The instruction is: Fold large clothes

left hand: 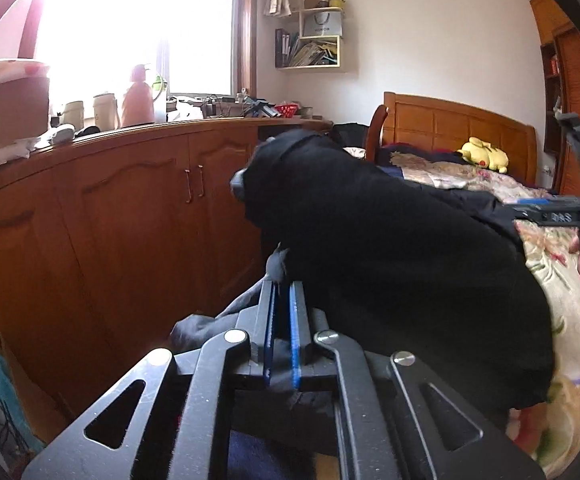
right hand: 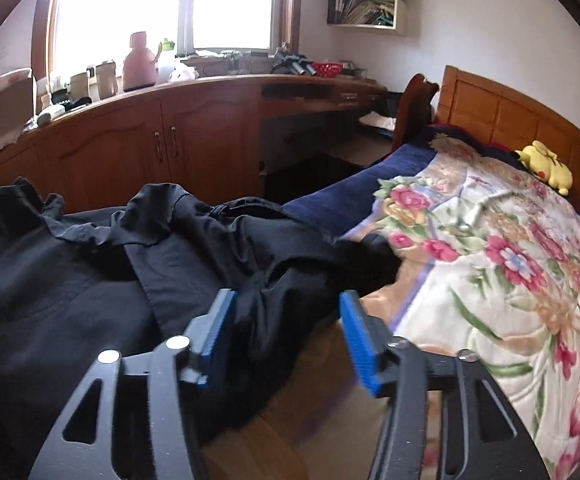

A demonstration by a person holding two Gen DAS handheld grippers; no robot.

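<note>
A large black garment (left hand: 390, 240) lies bunched on the bed; in the right wrist view it (right hand: 90, 280) spreads rumpled over the bed's left side. My left gripper (left hand: 282, 288) is shut on a fold of the garment's edge and holds it raised. My right gripper (right hand: 286, 300) is open, its blue pads (right hand: 220, 324) on either side of a crumpled part of the garment, just above it. The right gripper also shows at the right edge of the left wrist view (left hand: 562, 212).
The bed has a floral blanket (right hand: 490, 260) and a wooden headboard (right hand: 510, 120) with a yellow plush toy (right hand: 546, 164). A curved wooden cabinet (right hand: 150, 144) with bottles and clutter on top runs along the window wall. A chair (right hand: 414, 108) stands by the bed.
</note>
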